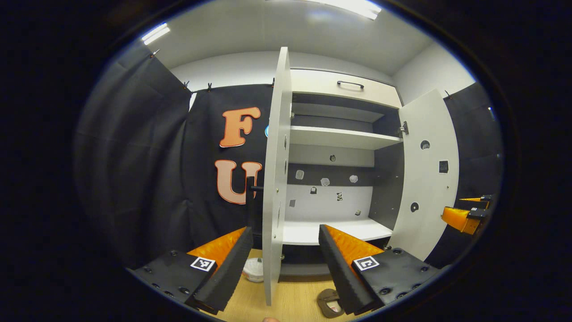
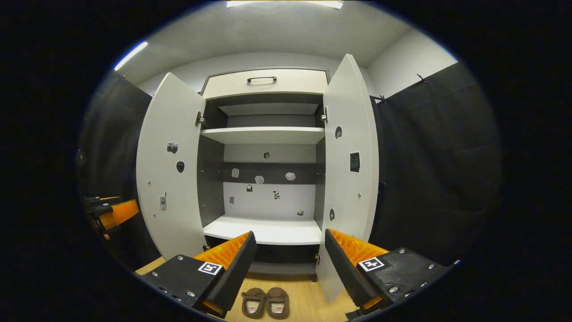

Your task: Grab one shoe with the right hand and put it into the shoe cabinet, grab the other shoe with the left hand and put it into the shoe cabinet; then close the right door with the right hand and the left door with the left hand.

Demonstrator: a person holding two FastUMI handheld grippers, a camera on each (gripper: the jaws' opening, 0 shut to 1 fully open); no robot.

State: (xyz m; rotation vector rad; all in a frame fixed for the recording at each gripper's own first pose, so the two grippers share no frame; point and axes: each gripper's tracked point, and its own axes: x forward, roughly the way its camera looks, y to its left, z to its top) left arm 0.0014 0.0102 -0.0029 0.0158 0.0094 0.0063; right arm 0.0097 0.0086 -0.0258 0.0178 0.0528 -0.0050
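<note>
Your shoe cabinet point(image 2: 268, 134) stands wide open ahead of you against the pale wall, a drawer front point(image 2: 263, 82) with a dark handle across its top and white shelves inside; in the right gripper view its left door point(image 2: 172, 165) and right door point(image 2: 351, 147) both swing outward toward you, small stickers scattered on their inner faces and on the back panel; in the left gripper view you meet the left door point(image 1: 275, 179) nearly edge-on, its thin edge falling between your left fingers, while the right door point(image 1: 429, 179) stands open well off to the side; the lower shelf point(image 2: 263, 230) is bare white, and the wooden floor point(image 2: 308, 299) runs beneath the cabinet; your left gripper point(image 1: 286, 264) has its jaws spread wide, holding nothing, the door edge standing beyond the gap; your right gripper point(image 2: 290, 268) is likewise spread wide and holds nothing, hanging in front of the cabinet's foot; the two brown shoes point(image 2: 266, 303) sit side by side, touching, on the floor just before the cabinet, between and below your right fingers; in the left gripper view one brown shoe point(image 1: 330, 303) peeks out beside the right-hand finger, and a small white object point(image 1: 254, 269), which you cannot identify, lies on the floor left of the door edge.
</note>
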